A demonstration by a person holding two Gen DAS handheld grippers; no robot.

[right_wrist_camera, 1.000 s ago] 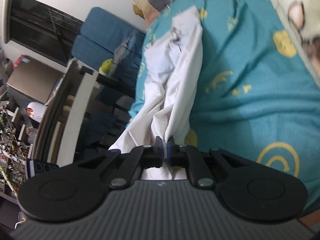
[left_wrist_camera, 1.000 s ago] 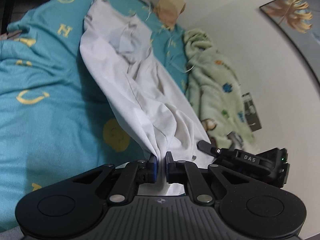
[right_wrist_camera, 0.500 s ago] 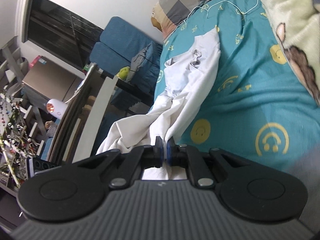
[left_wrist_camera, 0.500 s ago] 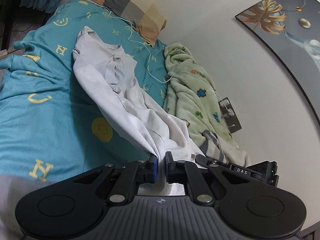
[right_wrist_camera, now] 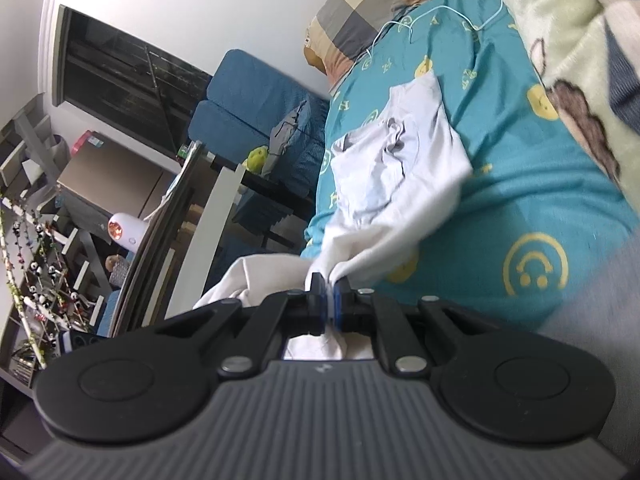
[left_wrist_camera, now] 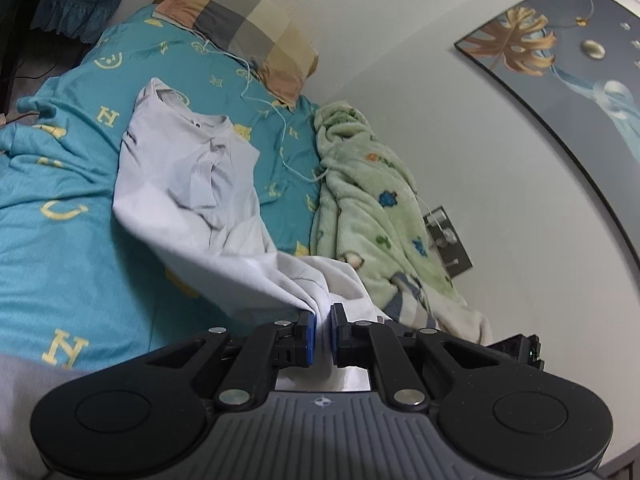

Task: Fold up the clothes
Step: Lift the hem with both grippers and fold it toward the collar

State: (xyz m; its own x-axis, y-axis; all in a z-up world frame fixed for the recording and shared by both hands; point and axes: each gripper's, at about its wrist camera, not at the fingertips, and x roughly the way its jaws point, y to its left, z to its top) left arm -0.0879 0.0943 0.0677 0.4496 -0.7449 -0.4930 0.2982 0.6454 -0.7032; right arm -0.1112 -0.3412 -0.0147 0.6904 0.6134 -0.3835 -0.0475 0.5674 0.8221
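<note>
A white T-shirt (left_wrist_camera: pixel 188 184) lies stretched along the teal bed sheet (left_wrist_camera: pixel 52 264), collar end far from me. My left gripper (left_wrist_camera: pixel 322 322) is shut on the shirt's near hem, which bunches between the blue pads. In the right wrist view the same shirt (right_wrist_camera: pixel 396 168) runs away over the sheet (right_wrist_camera: pixel 520 184), and my right gripper (right_wrist_camera: pixel 329 289) is shut on another bunched part of the hem. The cloth between both grips sags in folds. The right gripper's body (left_wrist_camera: pixel 520 350) shows at the lower right of the left wrist view.
A checked pillow (left_wrist_camera: pixel 244 36) lies at the bed's head with a white cable (left_wrist_camera: pixel 280 120) trailing from it. A green fleece blanket (left_wrist_camera: pixel 372 216) lies along the wall. A blue sofa (right_wrist_camera: pixel 248 112), a dark table and shelves (right_wrist_camera: pixel 48 272) stand beside the bed.
Both grippers have pulled back toward the foot of the bed with the hem held, dragging the shirt out longer and flatter. More of the pillow and wall shows now.
</note>
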